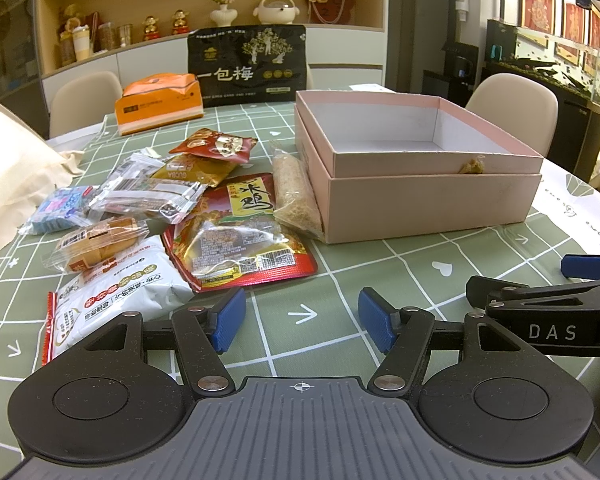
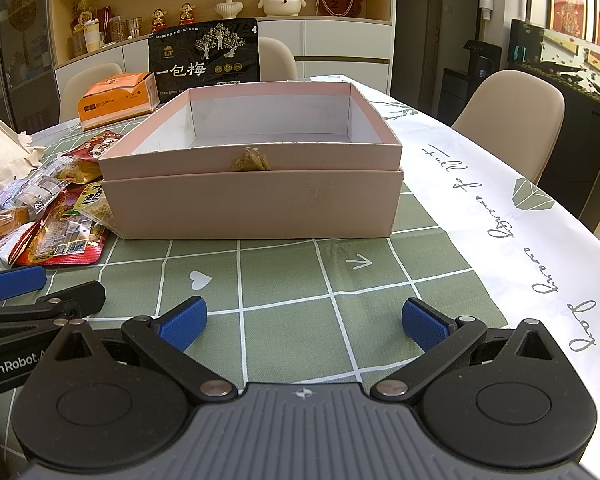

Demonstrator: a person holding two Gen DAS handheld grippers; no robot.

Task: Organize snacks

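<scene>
A pile of snack packets lies on the green checked tablecloth left of an open pink box (image 1: 428, 200). The pile includes a red chicken packet (image 1: 240, 240), a white bag (image 1: 116, 300), a clear biscuit packet (image 1: 96, 244), a blue packet (image 1: 60, 208) and a long crumb bar (image 1: 296, 192) leaning on the box. My left gripper (image 1: 302, 318) is open and empty, low over the cloth just right of the pile. My right gripper (image 2: 304, 322) is open and empty in front of the box (image 2: 252, 200), whose white inside holds nothing I can see.
An orange tissue pack (image 1: 158, 104) and a large black plum bag (image 1: 248, 66) stand behind the pile. A cream cloth bag (image 1: 8, 168) lies at the far left. Chairs ring the table; a white cloth border (image 2: 500, 200) runs along the right.
</scene>
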